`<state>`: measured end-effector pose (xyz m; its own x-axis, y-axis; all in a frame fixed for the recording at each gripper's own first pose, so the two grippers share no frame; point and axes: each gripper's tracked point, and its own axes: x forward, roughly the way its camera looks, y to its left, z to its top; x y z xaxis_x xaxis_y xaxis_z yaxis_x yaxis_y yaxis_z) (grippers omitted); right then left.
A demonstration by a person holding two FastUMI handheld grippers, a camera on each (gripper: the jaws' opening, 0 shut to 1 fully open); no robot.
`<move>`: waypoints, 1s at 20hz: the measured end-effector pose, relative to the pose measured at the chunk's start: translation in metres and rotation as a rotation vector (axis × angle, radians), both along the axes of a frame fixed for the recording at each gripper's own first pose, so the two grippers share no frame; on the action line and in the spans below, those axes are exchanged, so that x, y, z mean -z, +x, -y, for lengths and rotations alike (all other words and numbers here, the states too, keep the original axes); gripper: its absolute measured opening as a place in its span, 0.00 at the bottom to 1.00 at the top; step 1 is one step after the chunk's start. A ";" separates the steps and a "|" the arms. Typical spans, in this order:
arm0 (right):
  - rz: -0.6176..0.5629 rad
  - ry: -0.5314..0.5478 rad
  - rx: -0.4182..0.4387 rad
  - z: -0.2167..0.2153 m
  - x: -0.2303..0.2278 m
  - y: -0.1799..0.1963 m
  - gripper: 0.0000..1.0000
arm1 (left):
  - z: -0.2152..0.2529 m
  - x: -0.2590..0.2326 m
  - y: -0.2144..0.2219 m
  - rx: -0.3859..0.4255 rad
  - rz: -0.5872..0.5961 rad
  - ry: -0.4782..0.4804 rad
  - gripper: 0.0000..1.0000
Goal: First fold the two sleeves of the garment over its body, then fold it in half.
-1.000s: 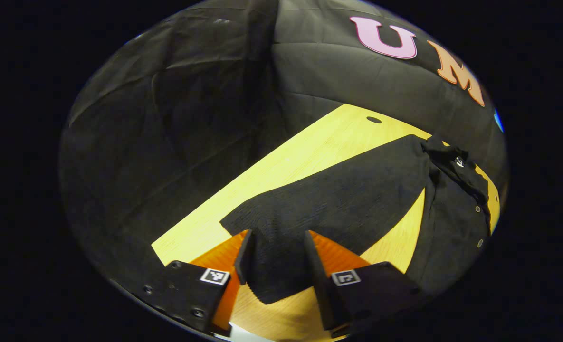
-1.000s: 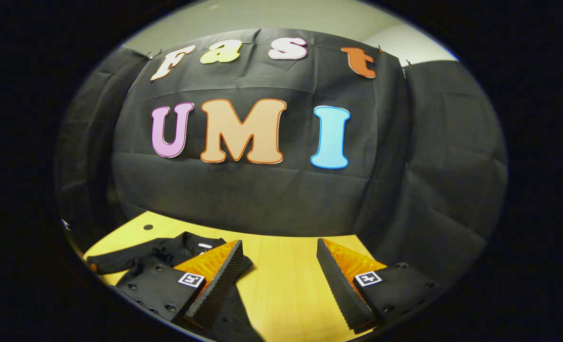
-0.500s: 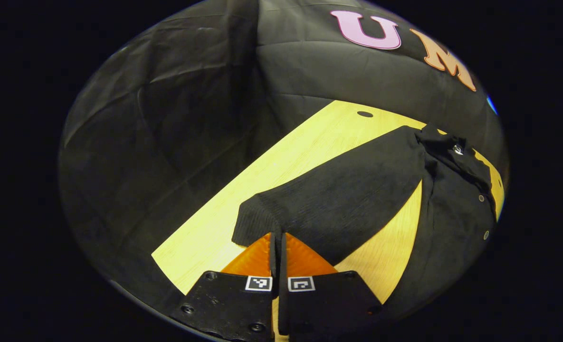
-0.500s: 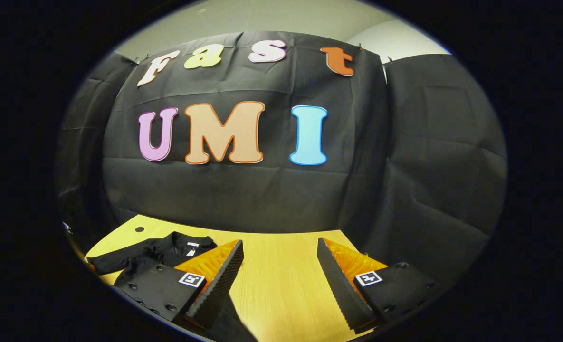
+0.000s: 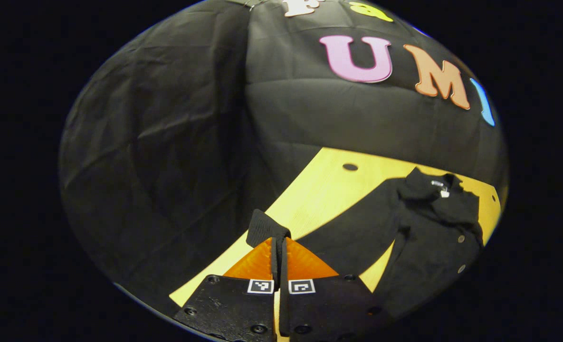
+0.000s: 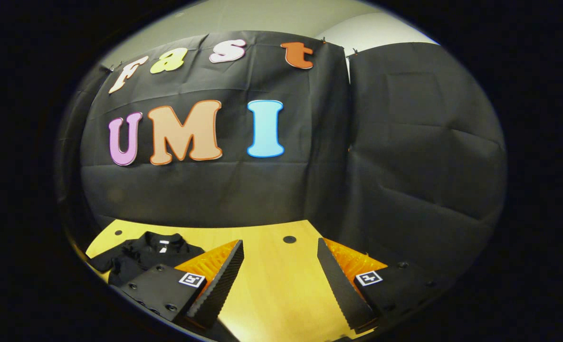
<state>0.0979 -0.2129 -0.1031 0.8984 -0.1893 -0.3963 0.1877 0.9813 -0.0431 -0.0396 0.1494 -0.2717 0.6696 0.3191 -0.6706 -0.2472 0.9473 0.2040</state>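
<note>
Left gripper view: left gripper point(image 5: 279, 244) pinches sleeve cuff point(image 5: 266, 229) of black garment point(image 5: 424, 228), which lies on wooden table point(image 5: 324, 190). Right gripper view: right gripper point(image 6: 281, 275) spread wide above table.

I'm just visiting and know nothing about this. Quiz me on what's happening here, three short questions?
1. True or false: the left gripper is shut on the sleeve cuff.
2. The right gripper has its fingers: A) open, holding nothing; B) clamped on the collar.
3. What does the black garment lie on?

Key: 1 true. 2 A. 3 the wooden table.
</note>
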 end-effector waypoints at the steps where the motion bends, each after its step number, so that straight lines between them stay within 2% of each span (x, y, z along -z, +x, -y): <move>1: -0.004 -0.014 0.013 0.012 0.000 -0.005 0.99 | 0.014 -0.008 0.027 0.032 0.038 -0.003 0.00; 4: -0.009 -0.038 0.056 0.044 -0.001 -0.020 0.99 | 0.075 -0.020 0.094 0.131 0.096 -0.035 0.00; 9: -0.044 -0.042 0.131 0.096 0.006 -0.048 0.99 | 0.210 -0.025 0.184 0.363 0.163 -0.095 0.00; 14: -0.099 -0.059 0.206 0.135 0.020 -0.083 0.99 | 0.349 0.003 0.201 0.529 0.129 -0.157 0.00; 20: -0.109 -0.051 0.296 0.163 0.022 -0.113 0.99 | 0.471 0.044 0.195 0.611 0.058 -0.294 0.00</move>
<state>-0.0152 -0.3762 -0.1249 0.7539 -0.4582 -0.4709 0.4562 0.8808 -0.1266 0.1556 -0.3219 -0.3161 0.7089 -0.3182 -0.6294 0.3476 0.9342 -0.0808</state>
